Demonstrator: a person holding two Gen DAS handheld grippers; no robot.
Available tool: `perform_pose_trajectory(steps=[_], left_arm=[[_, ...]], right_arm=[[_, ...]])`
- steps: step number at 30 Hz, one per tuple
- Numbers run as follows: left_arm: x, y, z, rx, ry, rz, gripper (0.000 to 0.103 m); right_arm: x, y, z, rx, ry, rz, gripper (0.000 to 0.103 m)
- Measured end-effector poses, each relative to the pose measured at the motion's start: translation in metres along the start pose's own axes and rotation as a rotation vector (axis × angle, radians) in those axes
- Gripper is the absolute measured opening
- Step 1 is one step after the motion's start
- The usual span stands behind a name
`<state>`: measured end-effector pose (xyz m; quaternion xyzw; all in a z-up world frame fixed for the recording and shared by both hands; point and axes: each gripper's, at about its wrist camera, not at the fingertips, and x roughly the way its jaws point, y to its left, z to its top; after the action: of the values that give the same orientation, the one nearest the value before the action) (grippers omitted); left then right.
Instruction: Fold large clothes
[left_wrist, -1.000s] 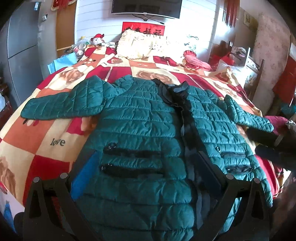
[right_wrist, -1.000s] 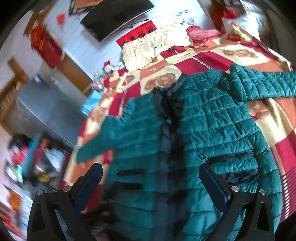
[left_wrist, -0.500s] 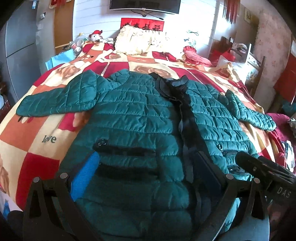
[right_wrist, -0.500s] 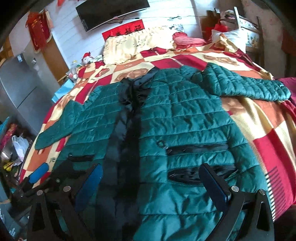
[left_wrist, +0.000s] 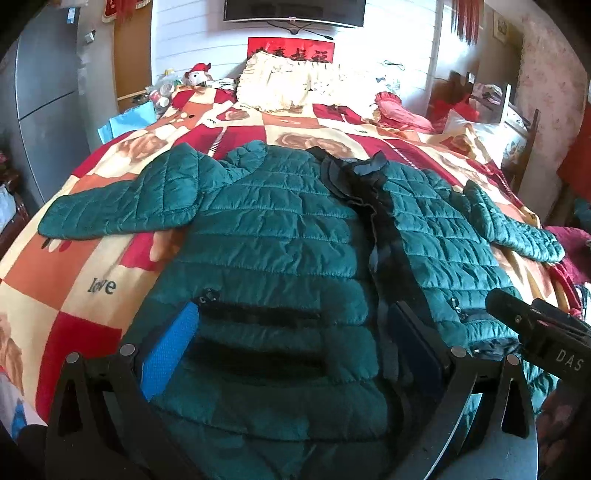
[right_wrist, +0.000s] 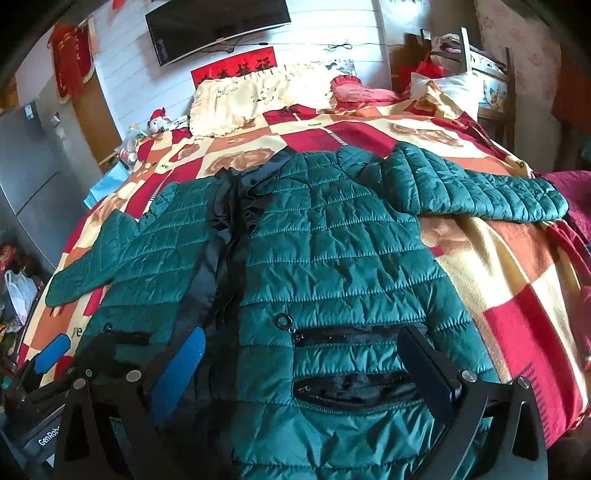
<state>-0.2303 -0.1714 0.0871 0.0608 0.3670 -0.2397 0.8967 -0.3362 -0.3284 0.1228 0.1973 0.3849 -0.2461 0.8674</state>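
Observation:
A large teal quilted jacket (left_wrist: 280, 236) (right_wrist: 332, 251) lies front-up on the bed with both sleeves spread sideways and a dark zip placket down its middle. My left gripper (left_wrist: 291, 332) hovers open over the jacket's lower left half, blue pad on one finger, nothing between the fingers. My right gripper (right_wrist: 303, 354) hangs open above the lower right half, over the two black pocket zips. Each view shows the other tool at its edge: the right gripper (left_wrist: 535, 332) in the left wrist view and the left gripper (right_wrist: 51, 350) in the right wrist view.
The bed carries a red, orange and cream checked blanket (left_wrist: 85, 266) (right_wrist: 517, 280). Cream pillows (left_wrist: 295, 85) and a pink cushion (left_wrist: 399, 110) lie at the headboard. A grey cabinet (left_wrist: 40, 92) stands on the left, a chair with clutter (right_wrist: 476, 77) on the right.
Both grippers have come lower and closer to the jacket's hem. The right view has swung from a tilted, blurred angle to a level one. The jacket has not moved.

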Motion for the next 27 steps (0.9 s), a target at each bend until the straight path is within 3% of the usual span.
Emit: perform_pose_trajectory(steps=[13,27], left_arm=[[0.012,0.012,0.024,-0.016,-0.003,0.059,0.102],[0.023,0.007,0.031,-0.028,0.012,0.052,0.102]], right_arm=[[0.015,0.006,0.021,-0.007,0.015,-0.007,0.103],[0.029,0.007,0.036,0.020,0.039,0.016,0.103]])
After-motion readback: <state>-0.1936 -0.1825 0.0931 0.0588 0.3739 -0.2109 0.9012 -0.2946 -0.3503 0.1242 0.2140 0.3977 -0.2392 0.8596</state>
